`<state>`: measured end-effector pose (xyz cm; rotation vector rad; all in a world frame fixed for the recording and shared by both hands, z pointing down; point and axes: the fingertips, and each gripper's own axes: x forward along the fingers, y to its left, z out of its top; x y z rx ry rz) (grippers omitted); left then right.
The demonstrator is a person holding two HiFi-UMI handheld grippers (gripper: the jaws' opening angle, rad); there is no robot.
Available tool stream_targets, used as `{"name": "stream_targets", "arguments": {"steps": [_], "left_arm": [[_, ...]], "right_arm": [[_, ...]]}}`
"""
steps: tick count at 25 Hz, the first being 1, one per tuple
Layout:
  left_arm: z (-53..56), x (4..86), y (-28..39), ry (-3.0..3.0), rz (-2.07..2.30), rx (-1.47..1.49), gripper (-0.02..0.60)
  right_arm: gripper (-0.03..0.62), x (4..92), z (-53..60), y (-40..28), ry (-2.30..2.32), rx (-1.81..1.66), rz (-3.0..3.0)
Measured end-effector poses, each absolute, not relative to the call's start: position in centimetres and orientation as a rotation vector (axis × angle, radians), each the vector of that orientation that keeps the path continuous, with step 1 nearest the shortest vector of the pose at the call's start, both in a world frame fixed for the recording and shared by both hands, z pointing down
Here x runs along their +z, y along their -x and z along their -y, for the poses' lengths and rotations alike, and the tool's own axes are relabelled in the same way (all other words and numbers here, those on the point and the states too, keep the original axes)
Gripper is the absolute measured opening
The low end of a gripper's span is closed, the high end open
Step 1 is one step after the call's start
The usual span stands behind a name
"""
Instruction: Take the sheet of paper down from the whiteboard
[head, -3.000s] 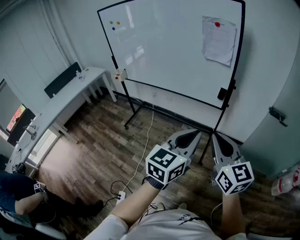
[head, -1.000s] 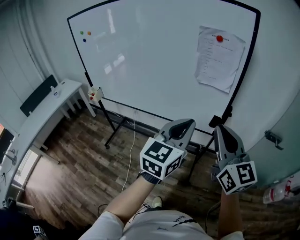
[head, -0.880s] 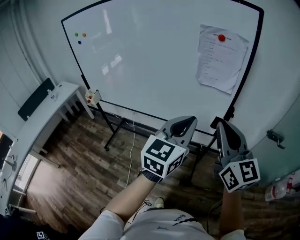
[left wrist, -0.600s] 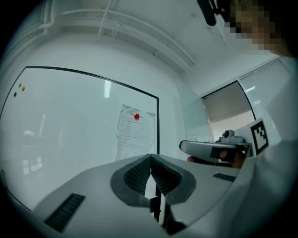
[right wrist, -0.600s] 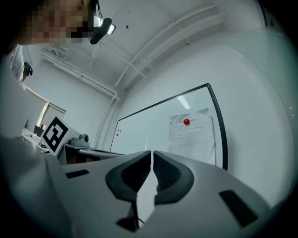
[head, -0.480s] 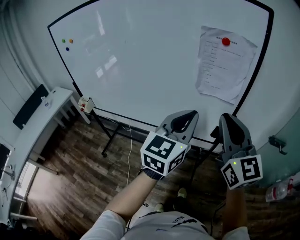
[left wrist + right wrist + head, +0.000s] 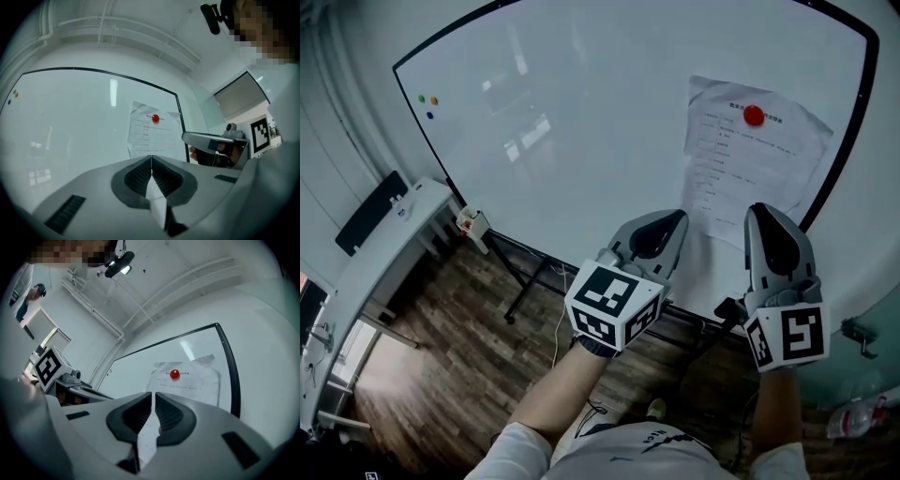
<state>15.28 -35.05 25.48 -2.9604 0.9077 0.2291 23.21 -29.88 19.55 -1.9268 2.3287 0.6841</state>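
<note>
A white printed sheet of paper (image 7: 750, 164) hangs at the right side of the whiteboard (image 7: 581, 122), pinned near its top by a red round magnet (image 7: 754, 115). Its lower edge curls off the board. My left gripper (image 7: 673, 217) is shut and empty, just below and left of the sheet. My right gripper (image 7: 766, 212) is shut and empty too, in front of the sheet's lower edge. Neither touches the paper. The left gripper view shows the sheet (image 7: 152, 136) and magnet (image 7: 155, 118) above the closed left gripper (image 7: 151, 157). In the right gripper view the sheet (image 7: 192, 383) sits just beyond the closed right gripper (image 7: 153, 393).
A white desk (image 7: 375, 248) stands at the left, over a wooden floor (image 7: 459, 347). A small box with a red button (image 7: 472, 223) hangs at the board's lower left corner. Three small coloured magnets (image 7: 427, 101) sit at its top left. A plastic bottle (image 7: 853, 419) lies at the bottom right.
Both grippers have moved up and closer to the whiteboard, staying shut. The sheet and board look larger and nearer, with the right gripper now over the sheet's lower edge.
</note>
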Motion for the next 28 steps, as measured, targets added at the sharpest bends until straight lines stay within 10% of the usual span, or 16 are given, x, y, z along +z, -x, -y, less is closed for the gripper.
{"name": "stream_targets", "arguments": {"steps": [28], "left_arm": [[43.3,24.3,-19.5,3.006,-0.798,0.187,0.107]], "right_arm": [[0.163,12.9,37.0,-24.1,2.253,1.263,-2.142]]}}
